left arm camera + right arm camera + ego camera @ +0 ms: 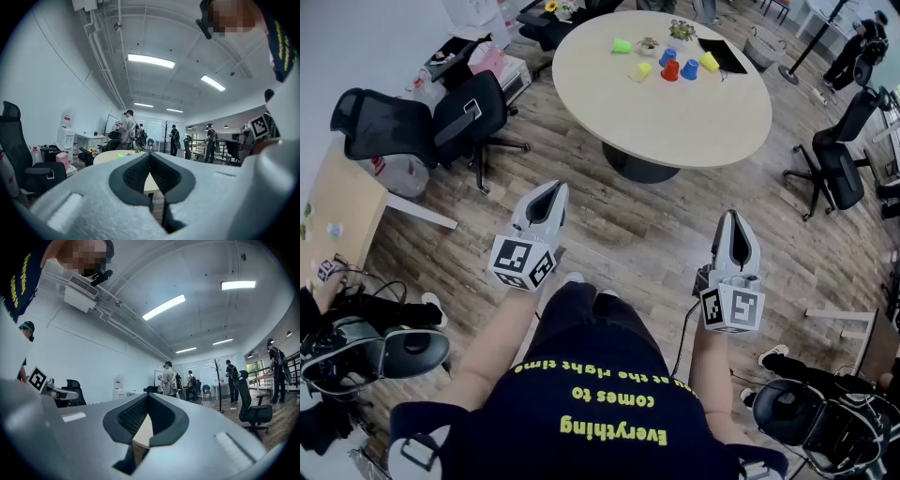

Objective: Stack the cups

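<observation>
Ahead, 6 cups [670, 70] on table [675, 127], L tool [555, 190], R tool [731, 217] closed

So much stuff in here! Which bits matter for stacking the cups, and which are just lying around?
For the job: green cup, red cup, left yellow cup, right yellow cup, left blue cup, right blue cup, round table, left gripper and right gripper, both shut, empty.

Lying about: potted plant, small pot, office chair.
</observation>
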The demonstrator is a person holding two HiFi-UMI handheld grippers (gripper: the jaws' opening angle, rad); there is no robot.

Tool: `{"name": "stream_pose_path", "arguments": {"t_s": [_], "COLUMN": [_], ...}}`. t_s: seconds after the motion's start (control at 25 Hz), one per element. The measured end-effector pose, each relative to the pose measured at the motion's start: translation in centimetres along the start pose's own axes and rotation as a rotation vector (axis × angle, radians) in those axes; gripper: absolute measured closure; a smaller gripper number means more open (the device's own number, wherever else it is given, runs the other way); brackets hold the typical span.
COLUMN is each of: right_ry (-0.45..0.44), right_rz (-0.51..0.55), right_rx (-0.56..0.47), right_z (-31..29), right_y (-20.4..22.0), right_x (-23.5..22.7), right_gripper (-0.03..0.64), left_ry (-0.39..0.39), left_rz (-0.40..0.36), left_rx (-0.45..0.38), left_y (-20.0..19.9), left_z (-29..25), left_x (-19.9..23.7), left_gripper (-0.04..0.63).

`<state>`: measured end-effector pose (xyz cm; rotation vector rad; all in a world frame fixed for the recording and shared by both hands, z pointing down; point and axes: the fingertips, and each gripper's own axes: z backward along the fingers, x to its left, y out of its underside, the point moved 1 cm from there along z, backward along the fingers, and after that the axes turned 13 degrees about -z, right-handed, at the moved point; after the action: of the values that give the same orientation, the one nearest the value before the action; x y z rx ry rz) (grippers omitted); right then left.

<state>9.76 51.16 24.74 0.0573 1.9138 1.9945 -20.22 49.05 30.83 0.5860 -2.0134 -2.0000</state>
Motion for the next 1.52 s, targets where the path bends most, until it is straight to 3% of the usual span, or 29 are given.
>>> {"name": "stream_pose_path", "arguments": {"t_s": [0.48,0.64,0.76,0.92,1.24,1.52], "right_ry": [-0.003,-0.005,-0.002,-0.005,-0.001,0.023], "right_rz": [-0.041,-0.032,-0.023,-0.032,-0.027,-0.005], "right_rx": [0.031,0.078,0.079,0.068,0.076,0.031], "right_z": [-0.1,-0.9,-1.4,-3.1,-9.2,-18.2], "right_y": [0.4,1.1,0.8,0.8,0.8,-0.2], "right_x": [-1.4,-1.5,-1.8,-2.3,-3.7,-5.3], "right_gripper": [0.594,0.404,0.345,0.297,0.267,0.278], "left_ry": [-0.001,-0.013,-0.028,-0.008,0.014,0.014], "left_rz": [-0.014,-0.027,-0.020,-0.001,0.012,0.002], "left_rx": [0.004,0.033,0.032,-0.011,-0.020,-0.008], "left_y": [-0.8,-0.8,-1.2,-2.0,-1.7,-1.2], "left_z": [-1.7,-2.7,-3.3,-5.1,-11.8,-20.3], "left_x": [-1.4,-1.6,-1.5,-0.8,1.8,7.3], "left_gripper": [0.576,0.384,0.303,0.247,0.236,0.219]}}
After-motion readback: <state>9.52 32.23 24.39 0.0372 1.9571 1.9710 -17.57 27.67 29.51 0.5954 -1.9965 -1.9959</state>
